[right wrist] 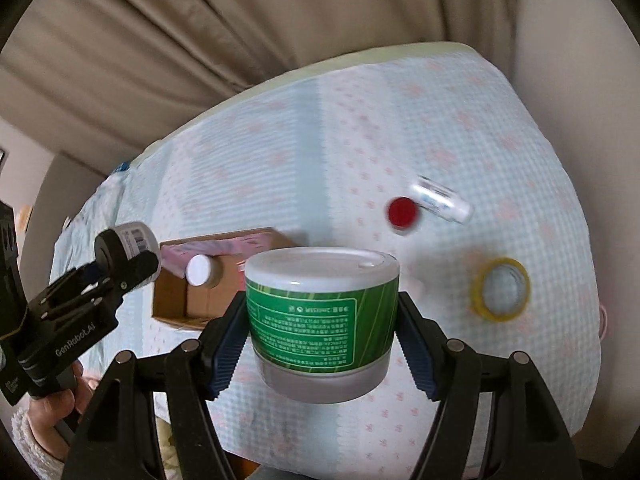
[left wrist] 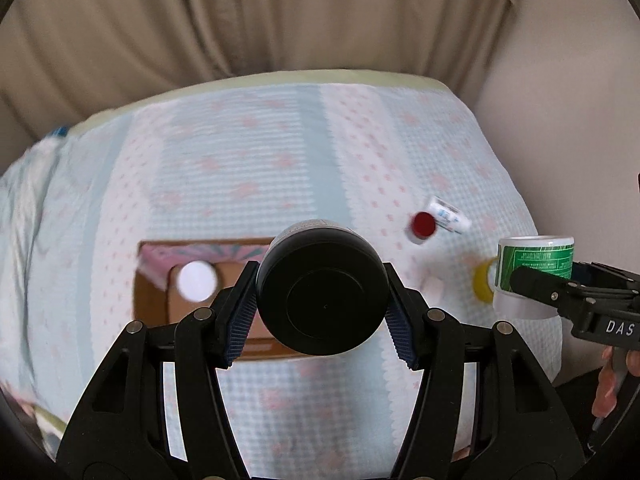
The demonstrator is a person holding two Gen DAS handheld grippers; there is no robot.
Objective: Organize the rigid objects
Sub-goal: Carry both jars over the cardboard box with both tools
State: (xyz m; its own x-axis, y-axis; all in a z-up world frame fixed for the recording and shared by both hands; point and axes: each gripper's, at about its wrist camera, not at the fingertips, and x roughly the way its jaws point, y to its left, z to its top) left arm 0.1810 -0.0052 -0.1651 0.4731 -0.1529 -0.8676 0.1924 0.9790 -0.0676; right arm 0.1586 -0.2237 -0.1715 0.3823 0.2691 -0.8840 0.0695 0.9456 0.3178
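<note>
One item boxed: a white-capped bottle (right wrist: 202,271) lies inside the cardboard box (right wrist: 176,308), judged the collecting place.
Left tool (left wrist: 322,298): closed on a black-capped jar (left wrist: 322,294), carried in the air just above the near side of the box.
Right tool (right wrist: 322,320): clamped on a green-labelled tub (right wrist: 322,316), lifted off the cloth, to the right of the box.
Still loose: a red-capped bottle (right wrist: 430,204) on its side and a yellow tape roll (right wrist: 500,290), well apart from the box on the right.
Surface: a padded top under a pale blue patterned cloth (left wrist: 280,152); whether bed or worktop, hard to tell.
Progress: roughly one of five stowed, two in hand, two untouched.
</note>
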